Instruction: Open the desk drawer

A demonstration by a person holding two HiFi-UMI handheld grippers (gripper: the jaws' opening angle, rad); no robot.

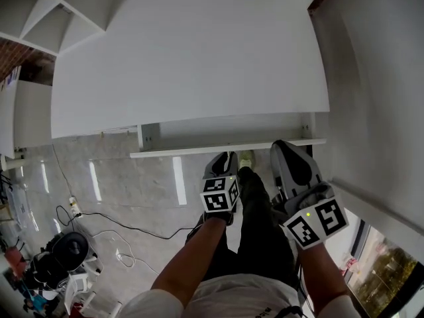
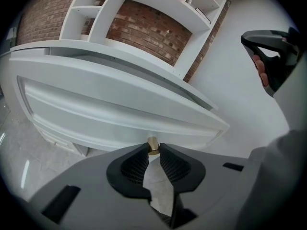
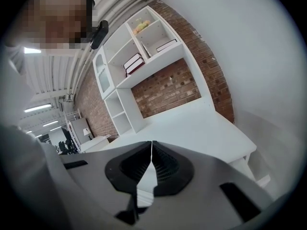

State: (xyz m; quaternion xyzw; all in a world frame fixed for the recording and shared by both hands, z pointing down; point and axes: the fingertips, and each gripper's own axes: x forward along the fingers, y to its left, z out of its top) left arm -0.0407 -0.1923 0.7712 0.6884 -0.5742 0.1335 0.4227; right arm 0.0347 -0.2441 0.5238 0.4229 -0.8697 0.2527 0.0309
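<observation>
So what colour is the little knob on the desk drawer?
Brassy gold; the knob shows best in the left gripper view.

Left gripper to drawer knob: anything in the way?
Nothing visible. The left gripper has its fingers closed on the brass knob of the drawer front. The right gripper is shut, empty.

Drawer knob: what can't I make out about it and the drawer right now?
- Left gripper view: only the end of the knob shows; the jaws cover the rest, and the drawer shows its front only.
- Head view: the left gripper hides the knob; the desk top covers the drawer's inside.
- Right gripper view: drawer out of frame.
</observation>
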